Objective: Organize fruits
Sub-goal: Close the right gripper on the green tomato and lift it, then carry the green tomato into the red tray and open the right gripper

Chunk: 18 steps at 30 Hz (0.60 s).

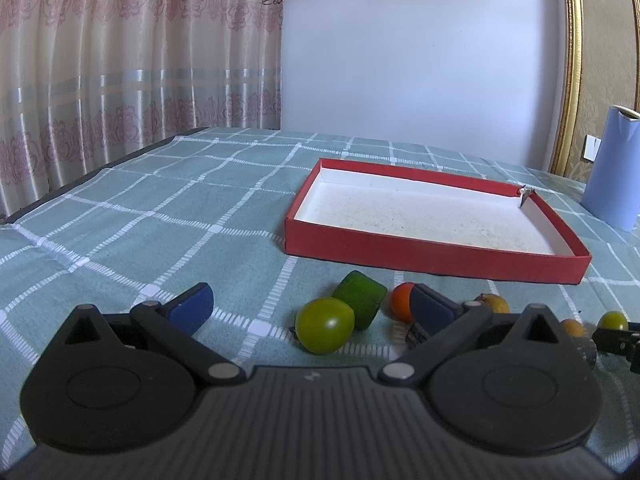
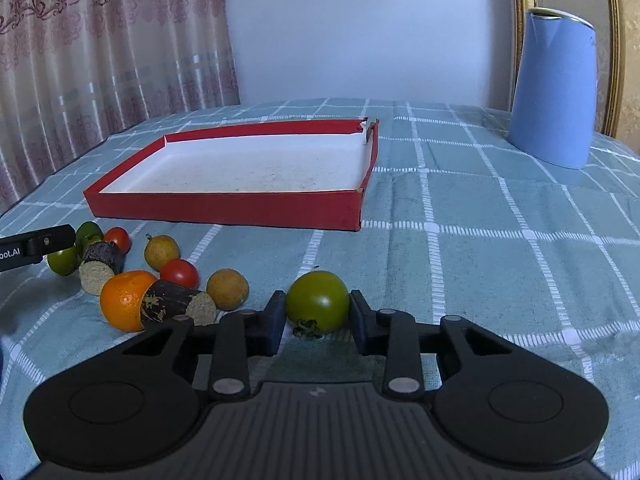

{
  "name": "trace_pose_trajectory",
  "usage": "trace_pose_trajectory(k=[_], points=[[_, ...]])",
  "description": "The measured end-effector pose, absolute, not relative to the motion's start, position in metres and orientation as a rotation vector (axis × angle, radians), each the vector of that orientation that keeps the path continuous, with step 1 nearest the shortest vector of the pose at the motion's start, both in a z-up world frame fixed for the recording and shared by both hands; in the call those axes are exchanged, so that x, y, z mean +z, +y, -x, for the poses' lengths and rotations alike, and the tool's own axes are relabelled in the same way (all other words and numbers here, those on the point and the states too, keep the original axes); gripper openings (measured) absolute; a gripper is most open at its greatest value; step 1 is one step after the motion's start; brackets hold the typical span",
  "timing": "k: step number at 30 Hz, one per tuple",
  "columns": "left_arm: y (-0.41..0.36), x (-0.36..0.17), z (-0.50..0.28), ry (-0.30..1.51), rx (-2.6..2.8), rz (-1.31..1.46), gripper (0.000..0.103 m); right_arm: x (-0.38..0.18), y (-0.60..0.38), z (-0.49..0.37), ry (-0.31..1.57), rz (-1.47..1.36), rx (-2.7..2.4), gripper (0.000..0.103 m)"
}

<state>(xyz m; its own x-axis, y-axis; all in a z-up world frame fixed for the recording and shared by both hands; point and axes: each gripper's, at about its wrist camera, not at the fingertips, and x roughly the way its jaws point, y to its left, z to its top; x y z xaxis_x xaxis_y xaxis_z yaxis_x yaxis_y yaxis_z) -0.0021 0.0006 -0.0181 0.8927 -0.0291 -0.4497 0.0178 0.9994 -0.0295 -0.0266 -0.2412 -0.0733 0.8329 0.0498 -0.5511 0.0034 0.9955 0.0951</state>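
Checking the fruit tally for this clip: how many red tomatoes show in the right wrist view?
2. One red tomato lies at the far left of the fruit cluster, near the red tray. The other red tomato sits nearer, behind the orange. More could be hidden behind other fruit.

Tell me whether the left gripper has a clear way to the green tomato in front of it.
Probably yes. The left gripper is open, and the green tomato lies on the checked cloth right between its jaws, with nothing in front. The green chunk just behind it might get nudged.
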Motion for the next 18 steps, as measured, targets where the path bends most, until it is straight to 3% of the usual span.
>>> trace_pose_trajectory(k=[10, 18], points=[[-0.001, -0.020, 0.000, 0.471, -0.023, 0.032, 0.103, -0.029, -0.243, 0.007, 0.463, -0.125, 0.056, 0.032], [0.003, -0.019, 0.001, 0.474, -0.022, 0.049, 0.103, -0.031, -0.246, -0.068, 0.523, -0.092, 0.011, 0.032]])
